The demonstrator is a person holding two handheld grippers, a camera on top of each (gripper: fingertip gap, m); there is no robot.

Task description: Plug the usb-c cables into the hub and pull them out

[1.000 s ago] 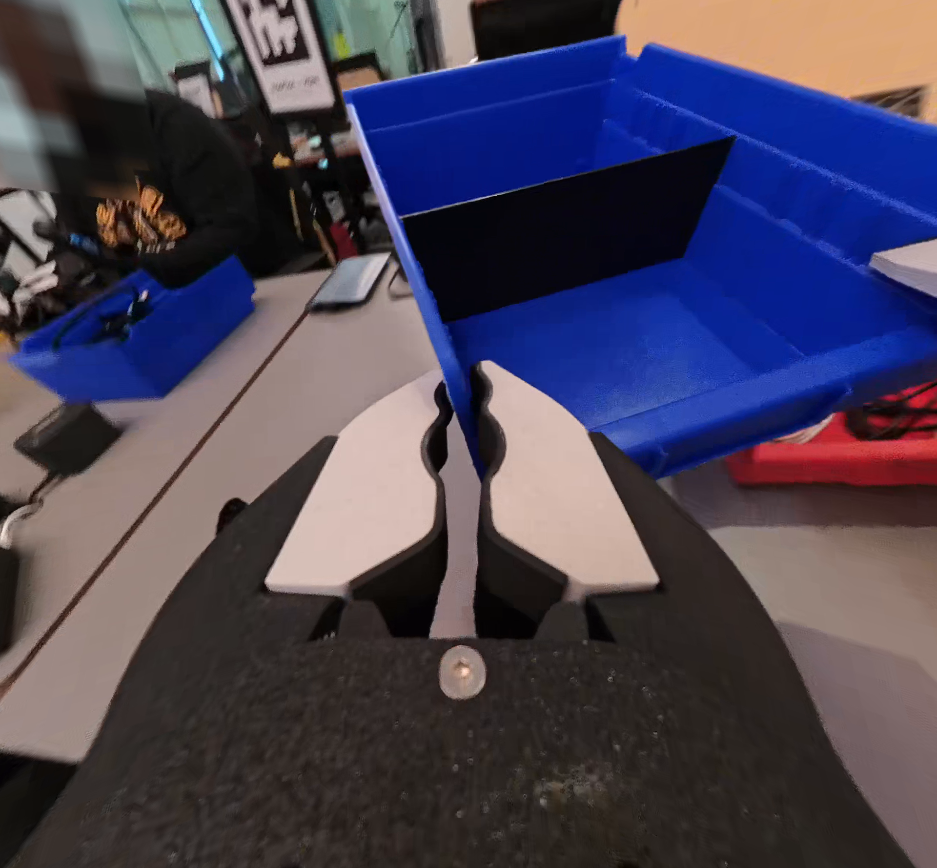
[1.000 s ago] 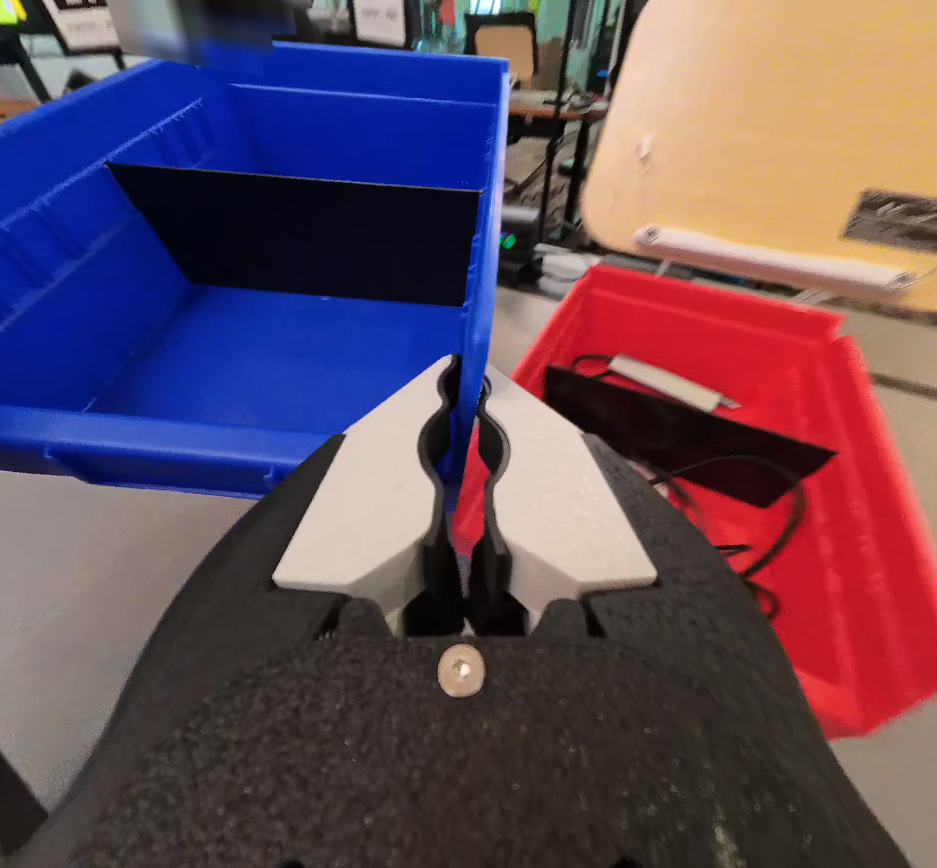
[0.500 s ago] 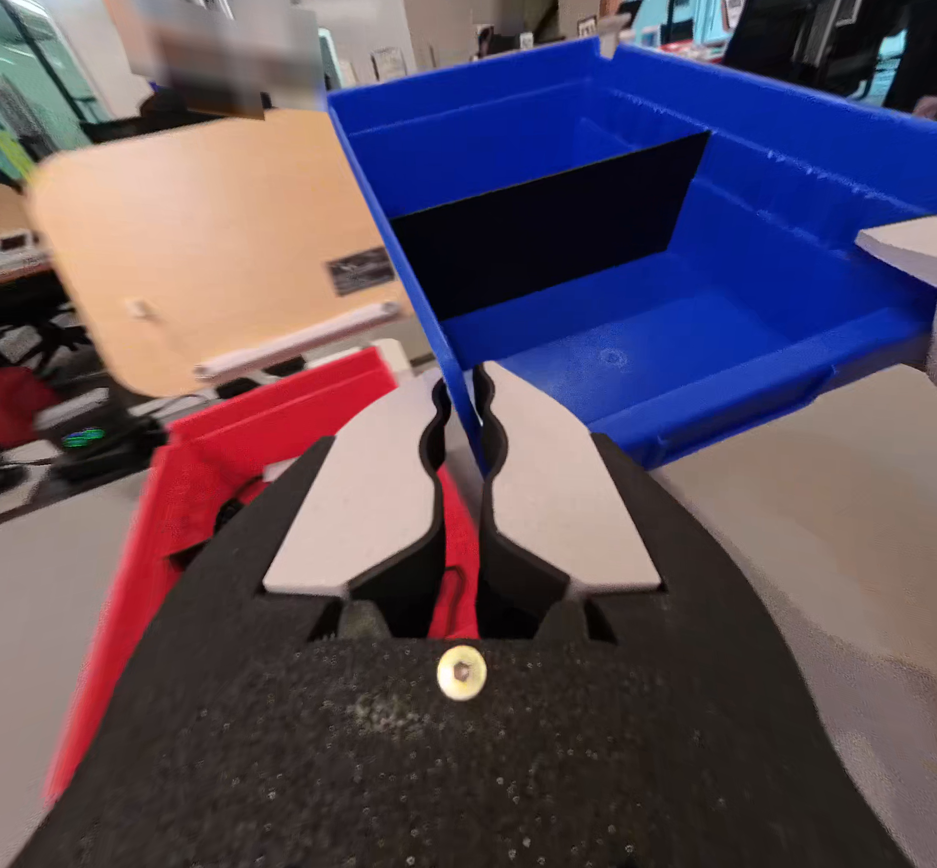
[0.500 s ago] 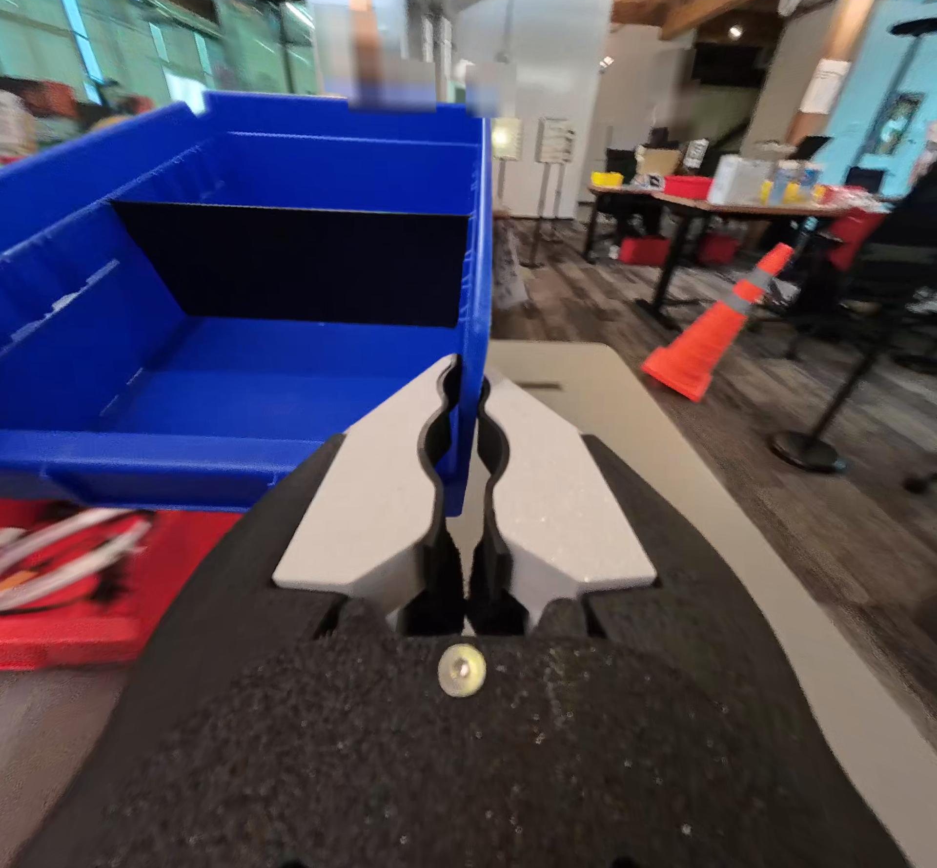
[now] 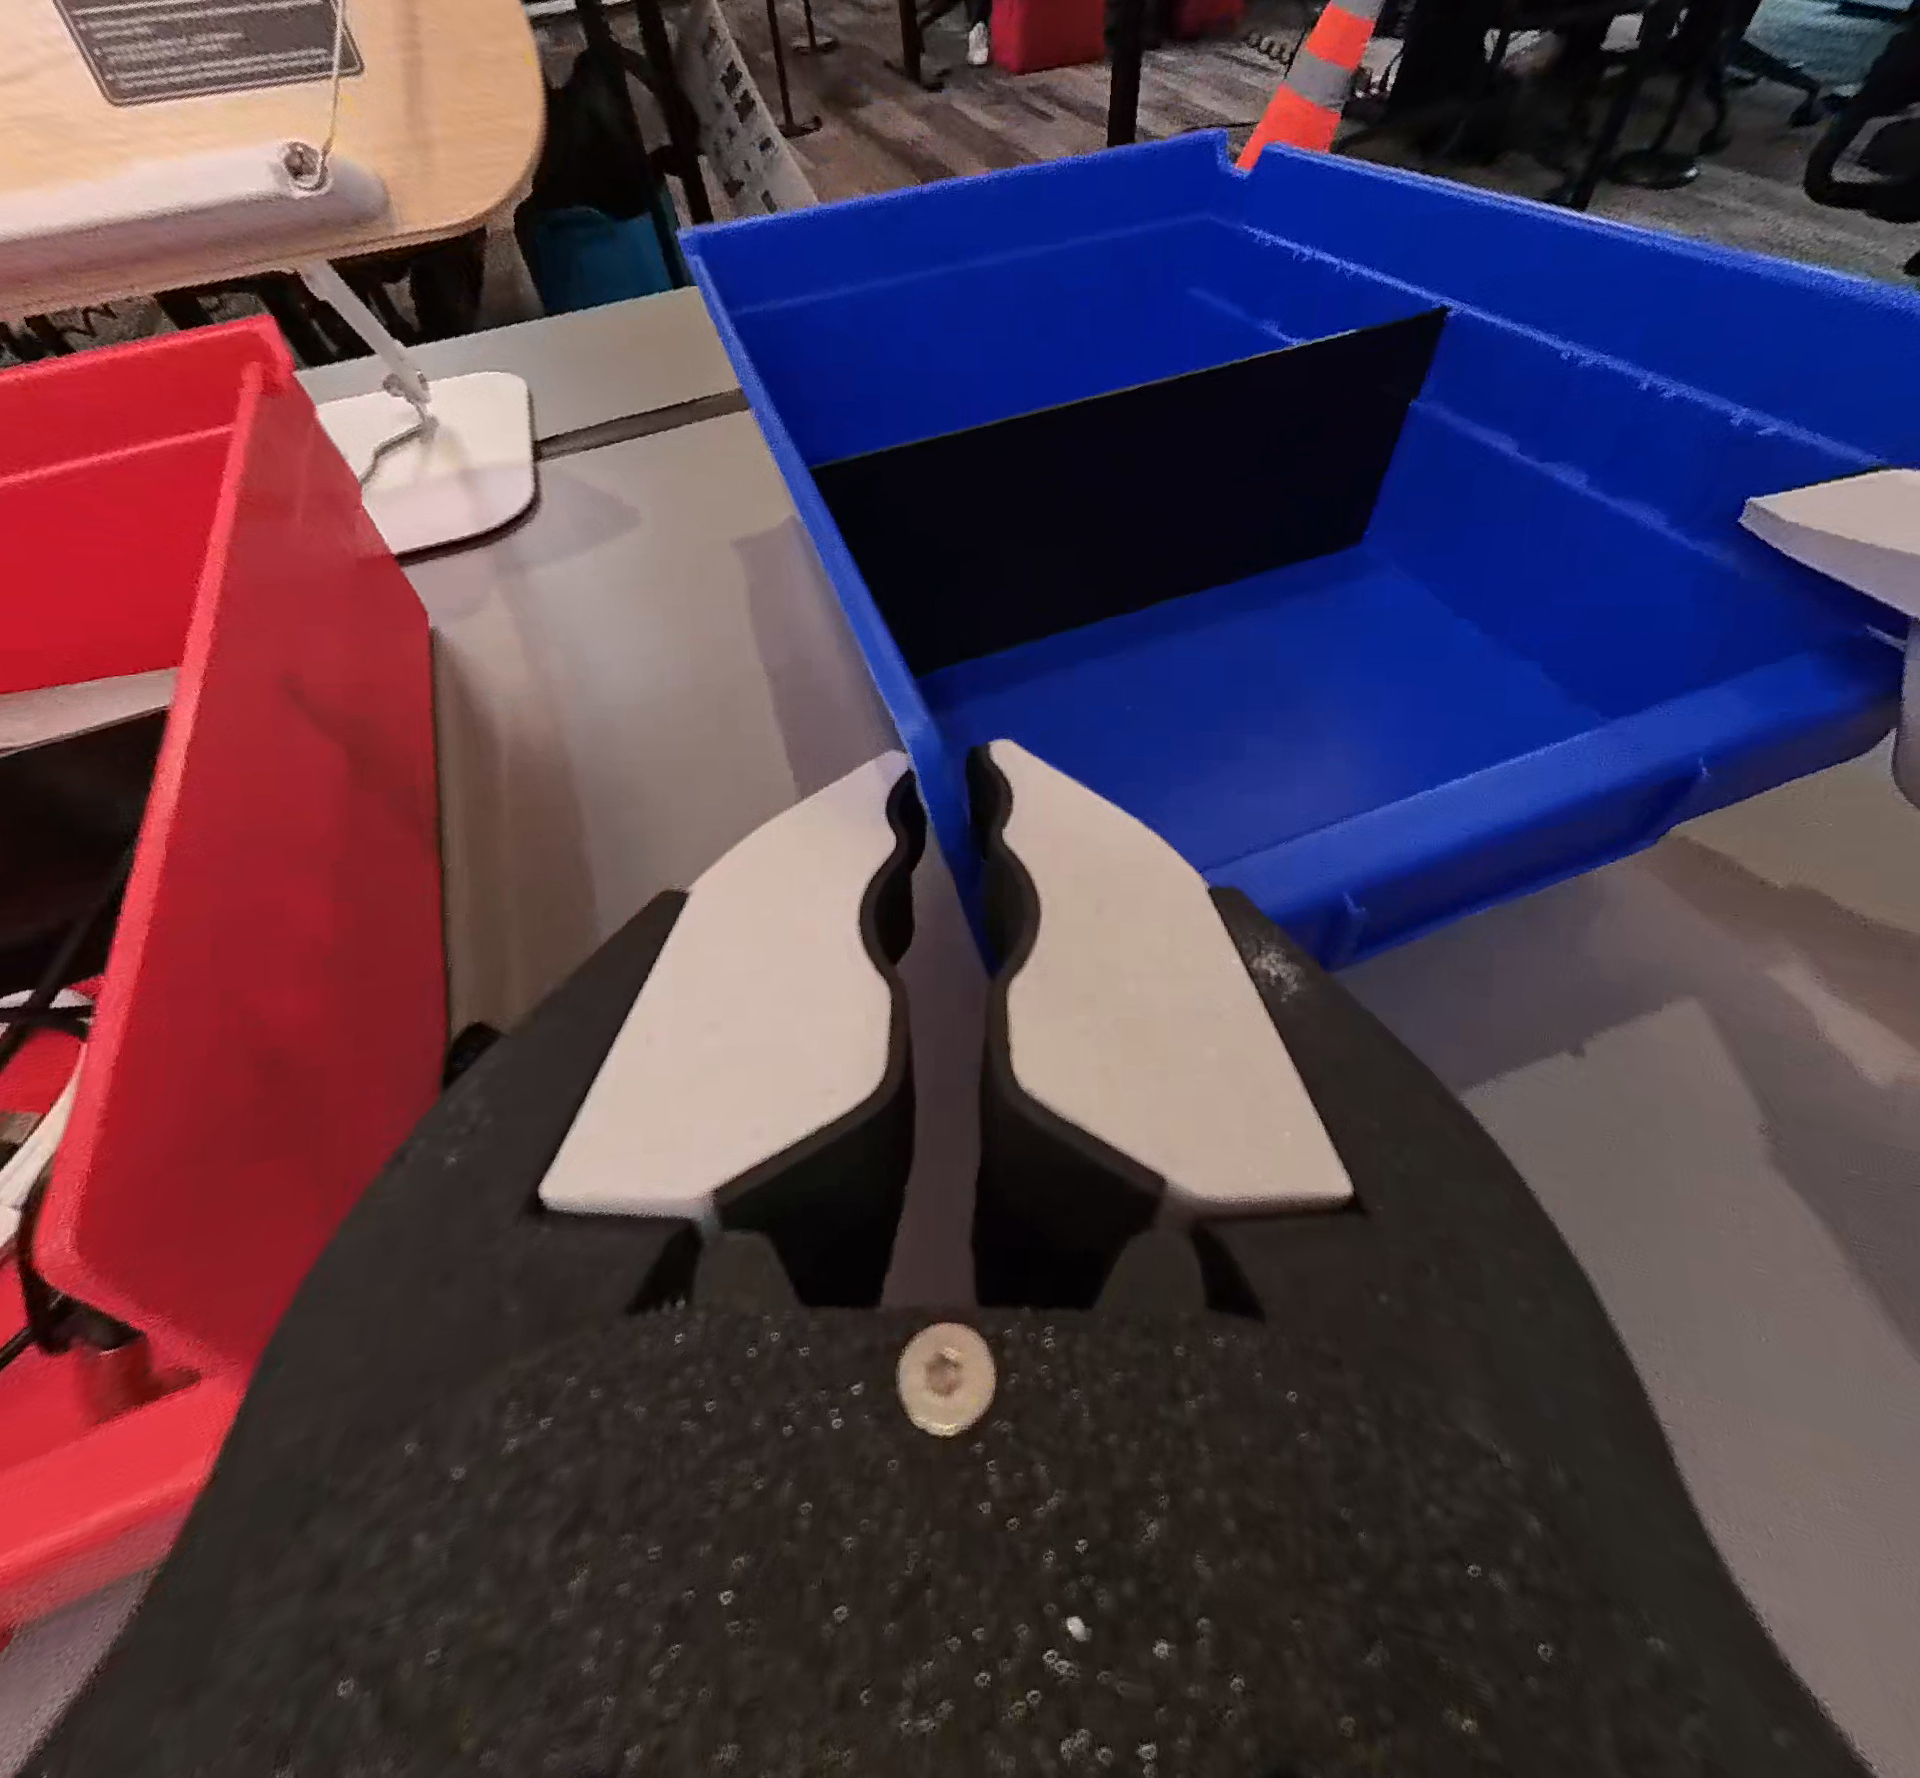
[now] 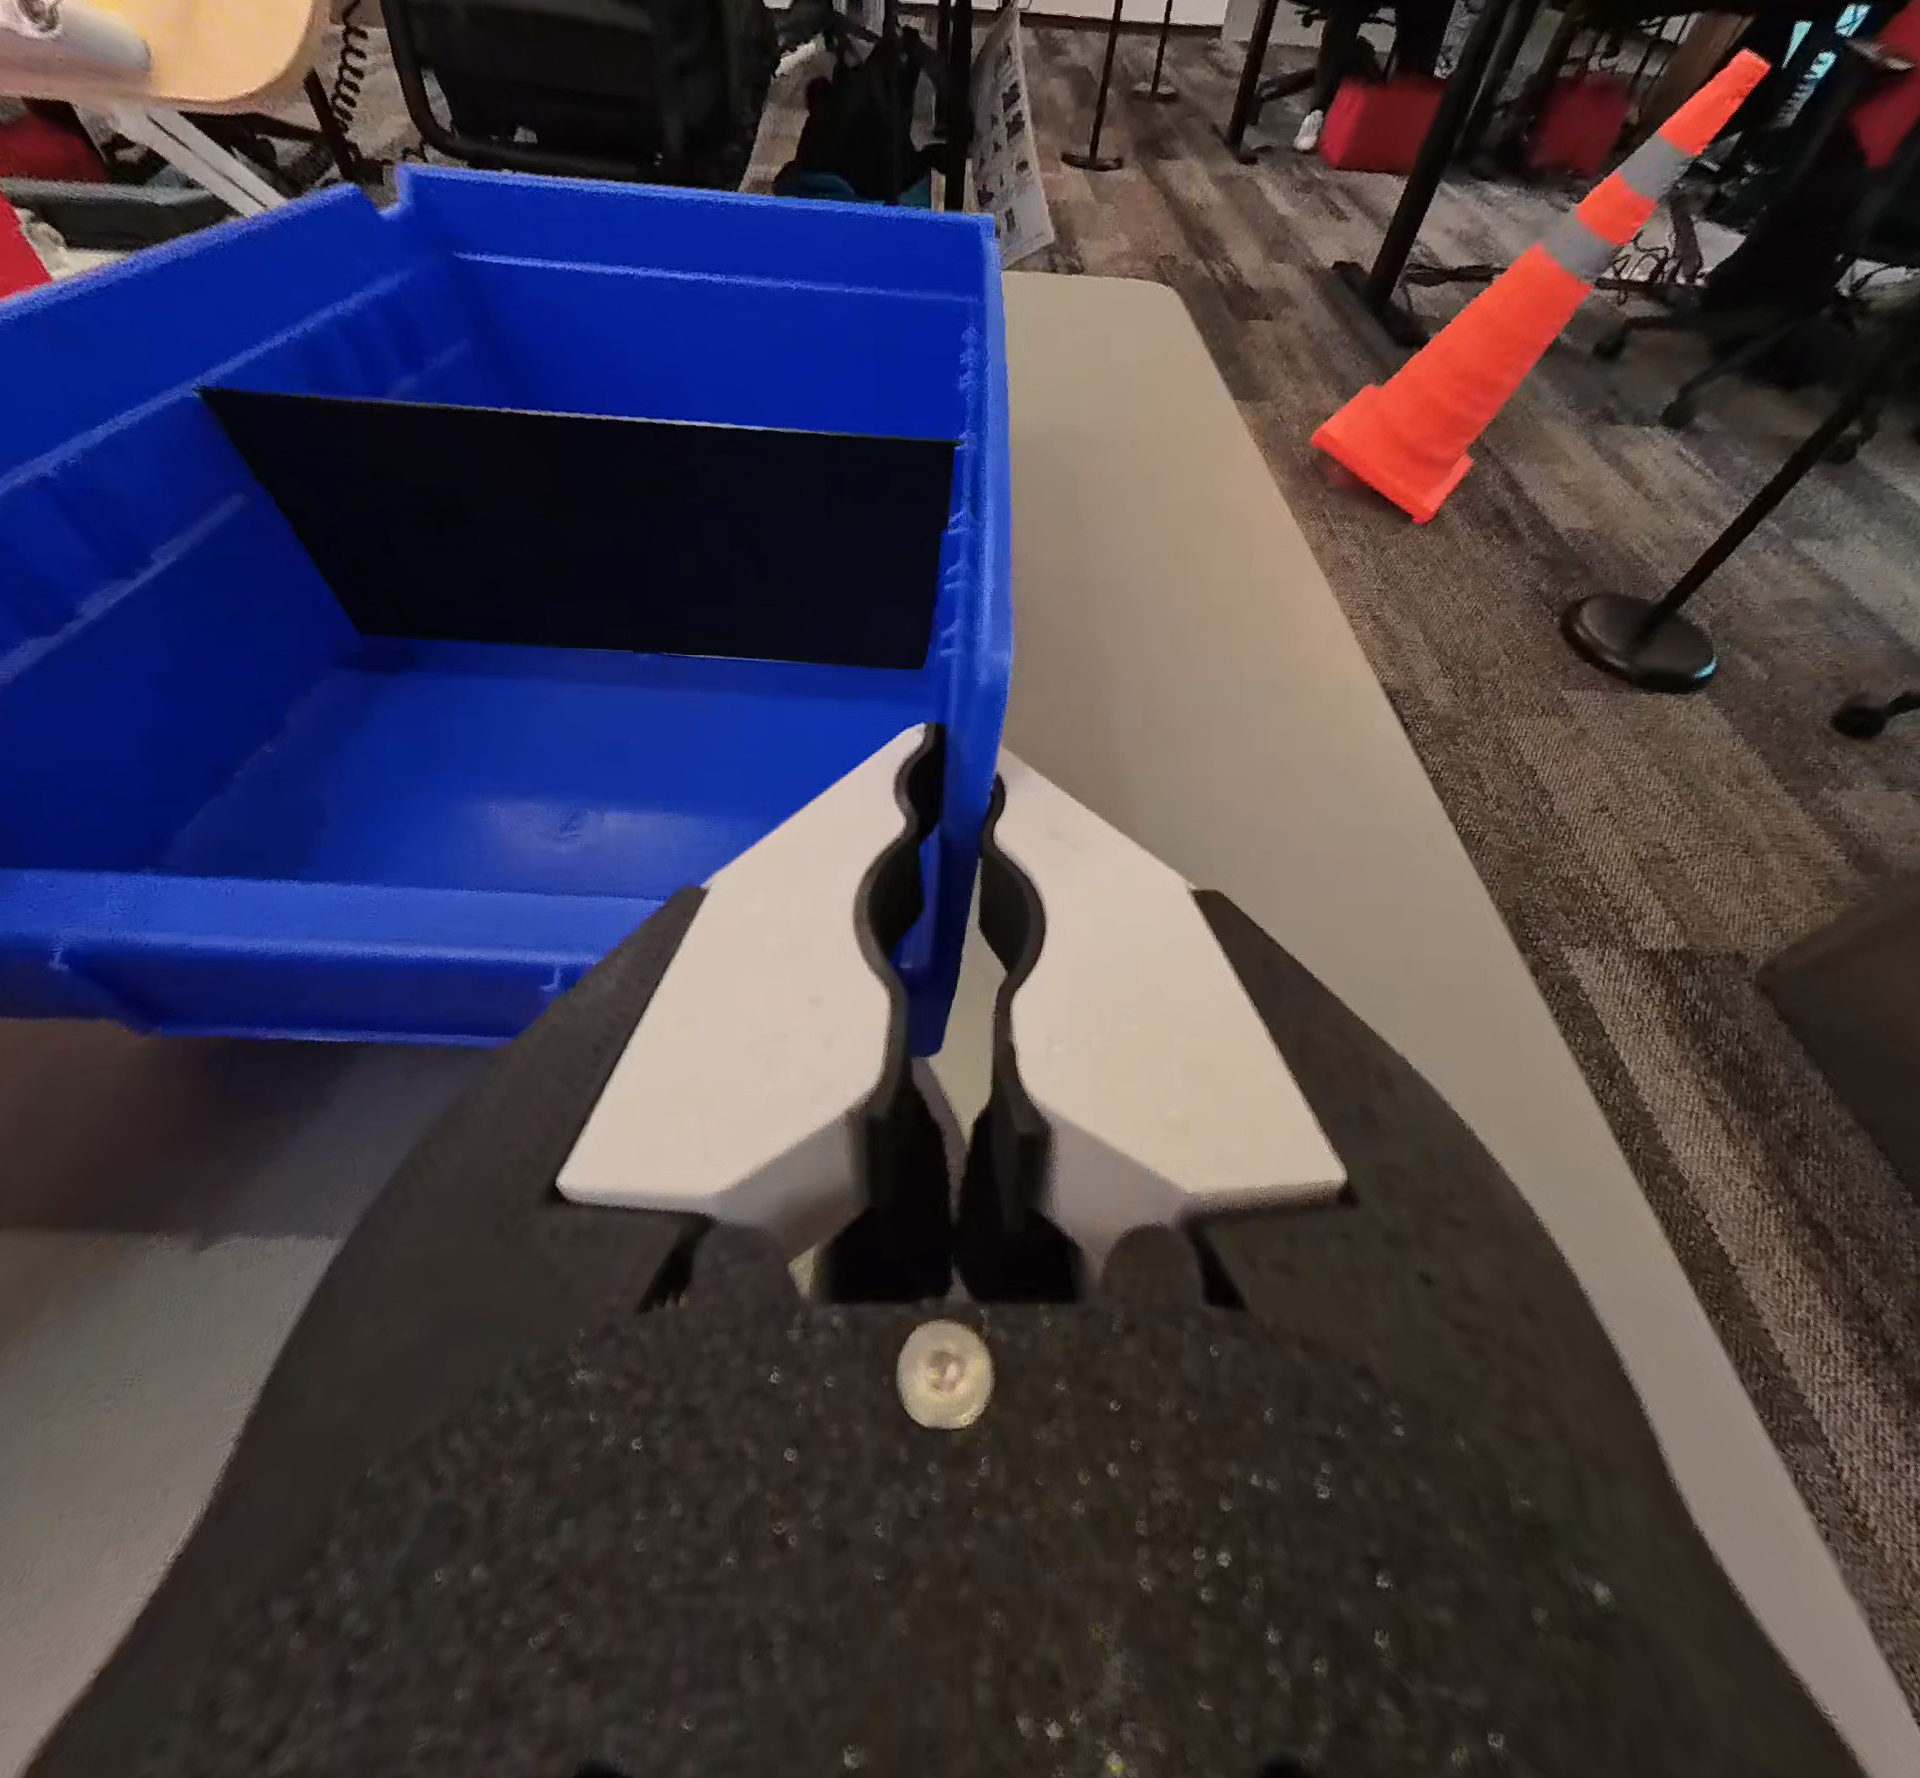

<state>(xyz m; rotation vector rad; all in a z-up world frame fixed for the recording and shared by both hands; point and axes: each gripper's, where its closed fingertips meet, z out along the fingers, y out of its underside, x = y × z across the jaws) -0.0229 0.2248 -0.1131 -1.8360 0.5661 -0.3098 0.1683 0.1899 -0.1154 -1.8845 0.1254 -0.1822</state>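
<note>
An empty blue bin (image 5: 1039,346) with a black divider (image 5: 1122,502) is held between both grippers. My left gripper (image 5: 945,778) is shut on the bin's left wall. My right gripper (image 6: 961,757) is shut on the bin's right wall (image 6: 982,502), and one of its fingers (image 5: 1849,533) shows at the right edge of the left wrist view. The bin is low over the grey table (image 5: 623,689); I cannot tell whether it touches. A red bin (image 5: 291,793) stands to the left, with black and white cables (image 5: 42,1011) partly showing at the frame edge. No hub is in view.
A wooden board on a white stand (image 5: 447,461) stands behind the red bin. The table's right edge (image 6: 1455,949) runs close beside the blue bin. Beyond it on the floor are an orange cone (image 6: 1507,357) and a black post base (image 6: 1636,648). Spacing between my two grippers at the tips: around 20 cm.
Both grippers have carried the blue bin to the right, from beside and above the red bin to its right side, and lowered it toward the table. Both grips have held.
</note>
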